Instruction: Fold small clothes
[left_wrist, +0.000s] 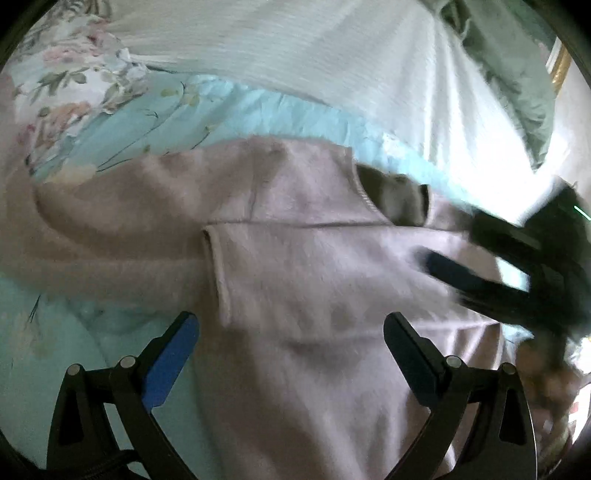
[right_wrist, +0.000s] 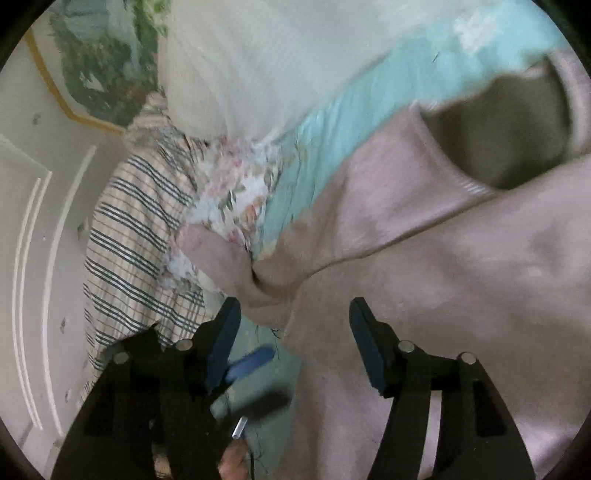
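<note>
Pink garment (left_wrist: 295, 258), small long-sleeved top, lies flat on the bed (left_wrist: 155, 122) over a turquoise floral sheet. Neck opening (left_wrist: 399, 203) faces away from the left gripper (left_wrist: 291, 354). One sleeve already folded across the chest, cuff edge (left_wrist: 218, 273) running roughly vertical near centre.

Left gripper: fingers spread wide, holding nothing, poised over the lower body of the top, hem side. Right gripper (right_wrist: 293, 336): fingers also released, empty; it sits at the garment's side edge, just beside the shoulder and bunched sleeve (right_wrist: 221, 258).

Garment's long axis runs neck to hem, straight ahead of the left fingers. Judgement: left is nearer the hem, right nearer the sleeve. Frames are motion-blurred.
</note>
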